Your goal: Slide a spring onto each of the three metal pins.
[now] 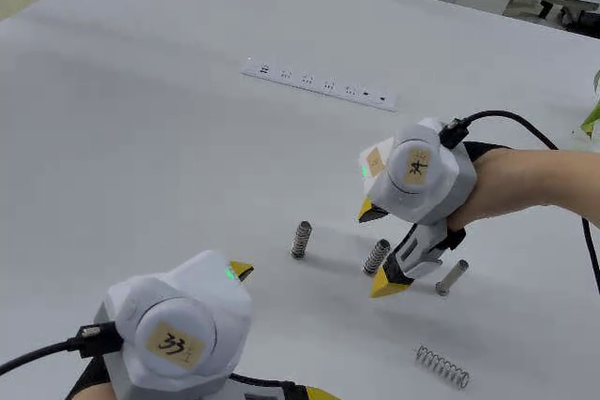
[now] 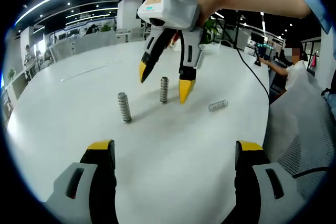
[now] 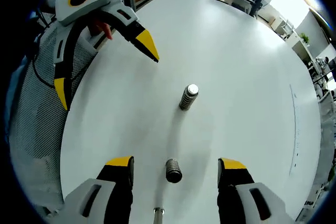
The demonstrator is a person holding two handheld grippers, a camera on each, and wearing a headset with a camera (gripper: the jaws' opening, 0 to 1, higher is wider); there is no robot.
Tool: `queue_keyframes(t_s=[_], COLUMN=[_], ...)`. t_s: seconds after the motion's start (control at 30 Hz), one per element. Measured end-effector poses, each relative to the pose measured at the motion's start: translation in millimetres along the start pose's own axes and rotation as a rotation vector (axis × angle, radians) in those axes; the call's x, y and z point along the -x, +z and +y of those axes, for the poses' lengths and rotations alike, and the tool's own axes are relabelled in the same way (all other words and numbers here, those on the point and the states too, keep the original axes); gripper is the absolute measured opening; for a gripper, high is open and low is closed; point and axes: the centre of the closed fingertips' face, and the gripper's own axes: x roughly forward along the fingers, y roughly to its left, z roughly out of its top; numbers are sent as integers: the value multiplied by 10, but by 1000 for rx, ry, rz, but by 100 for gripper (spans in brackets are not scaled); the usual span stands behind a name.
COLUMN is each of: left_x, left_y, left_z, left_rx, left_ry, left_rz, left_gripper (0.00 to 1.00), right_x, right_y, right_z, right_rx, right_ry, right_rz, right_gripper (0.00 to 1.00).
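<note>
Springs sit on two pins: one pin (image 3: 174, 170) between the spread jaws of my right gripper (image 3: 175, 164), the other pin (image 3: 188, 96) beyond; bare pin (image 1: 452, 277) just beside; loose spring (image 1: 442, 366) lies on the table (image 1: 141, 138). My left gripper (image 2: 174, 146) is spread, empty.

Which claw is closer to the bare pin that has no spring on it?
Right. The right claw hangs open around the middle sprung pin, its lower tip just beside the bare pin; the left claw sits well off toward the person, open.
</note>
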Motion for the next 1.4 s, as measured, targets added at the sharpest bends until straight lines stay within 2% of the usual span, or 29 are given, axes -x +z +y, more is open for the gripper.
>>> queue_keyframes(t_s=[0.07, 0.17, 0.2, 0.33, 0.43, 0.5, 0.6, 0.83, 1.0, 1.13, 1.33, 1.4], left_x=[12, 40, 43, 47, 40, 33, 15, -53, -116, -184, -300, -361], left_y=[60, 126, 140, 139, 152, 160, 185, 254, 217, 200, 257, 257], left_z=[-12, -11, -14, -28, -85, -96, -134, -235, -331, -379, -420, -426], left_rx=[-4, -11, -9, -24, -52, -68, -82, -109, -144, -177, -217, -239], left_ry=[-8, -9, -12, -20, -47, -54, -75, -115, -159, -194, -239, -258], left_rz=[-25, -54, -60, -54, -51, -49, -40, -37, -7, 16, 26, 42], left_gripper=[94, 94, 94, 94, 93, 92, 92, 90, 89, 87, 85, 83], right_x=[49, 111, 124, 206, 284, 325, 413, 650, 770, 812, 836, 835], right_y=[22, 1, 38, 94, 142, 121, 112, 33, -164, -387, -644, -731], right_z=[1, 43, 55, 93, 145, 236, 271, 361, 451, 578, 803, 876], right_rx=[-12, -32, -45, -93, -130, -147, -154, -255, -348, -429, -537, -578], right_ry=[-30, -54, -67, -114, -148, -136, -174, -248, -300, -331, -377, -395], right_rz=[-45, -78, -120, -205, -272, -282, -305, -396, -437, -449, -480, -488], right_gripper=[71, 76, 78, 88, 93, 95, 97, 99, 99, 99, 99, 99])
